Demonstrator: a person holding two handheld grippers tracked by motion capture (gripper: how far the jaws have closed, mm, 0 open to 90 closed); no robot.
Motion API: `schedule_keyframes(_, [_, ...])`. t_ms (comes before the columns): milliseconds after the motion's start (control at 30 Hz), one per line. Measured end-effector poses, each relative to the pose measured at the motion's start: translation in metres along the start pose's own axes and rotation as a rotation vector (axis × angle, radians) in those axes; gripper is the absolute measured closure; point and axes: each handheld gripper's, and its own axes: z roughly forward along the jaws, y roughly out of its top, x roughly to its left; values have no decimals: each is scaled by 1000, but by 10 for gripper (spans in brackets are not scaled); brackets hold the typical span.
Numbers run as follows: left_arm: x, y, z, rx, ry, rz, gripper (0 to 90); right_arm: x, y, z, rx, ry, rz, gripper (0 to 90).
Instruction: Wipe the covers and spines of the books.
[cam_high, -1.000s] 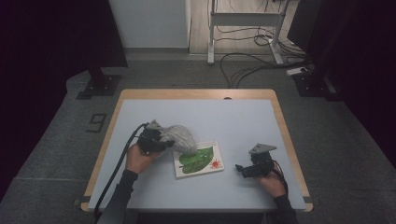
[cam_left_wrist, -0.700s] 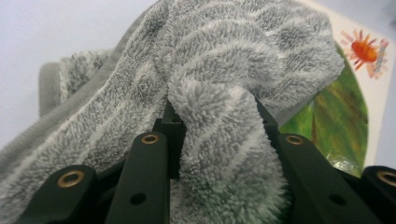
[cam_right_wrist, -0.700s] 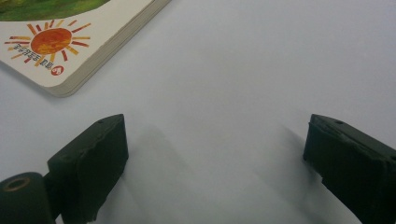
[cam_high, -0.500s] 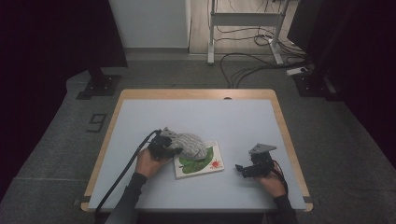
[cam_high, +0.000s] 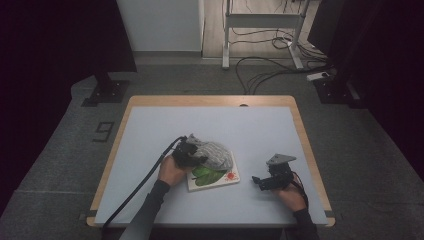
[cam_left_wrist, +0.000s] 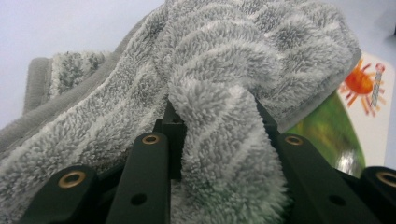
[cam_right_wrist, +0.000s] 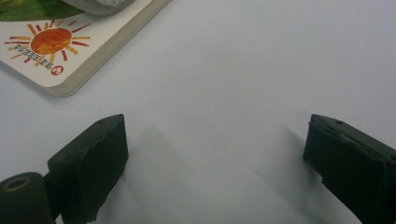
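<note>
A grey striped fleecy towel (cam_high: 212, 153) lies bunched over the far-left part of a board book (cam_high: 220, 176) near the middle of the table's (cam_high: 250, 130) pale surface, toward the person's side. The book lies flat, its cover showing green leaves and an orange sun at the corner left bare by the towel; in the right gripper view that sun corner of the book (cam_right_wrist: 56, 44) sits at the upper left, with the rim of the towel (cam_right_wrist: 98, 5) just above it. The left gripper (cam_high: 189, 152) is at the towel's left edge, touching it, and in the left gripper view a thick fold of the towel (cam_left_wrist: 219, 140) is pinched between its two black jaws, which are closed on the fabric; the book (cam_left_wrist: 369, 107) peeks out beneath the towel on the right. The person's left hand (cam_high: 172, 170) holds this gripper, its cable trailing off toward the table's near-left edge. The right gripper (cam_high: 264, 181) is to the right of the book, near but apart from it, held by the right hand (cam_high: 290, 195). Its jaws stand wide apart with nothing between them, just above the bare tabletop.
</note>
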Motion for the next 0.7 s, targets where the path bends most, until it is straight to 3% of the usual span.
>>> schedule_keyframes(700, [-25,49,44,20,-35,65,677,0,0,0,0,0,-1,55])
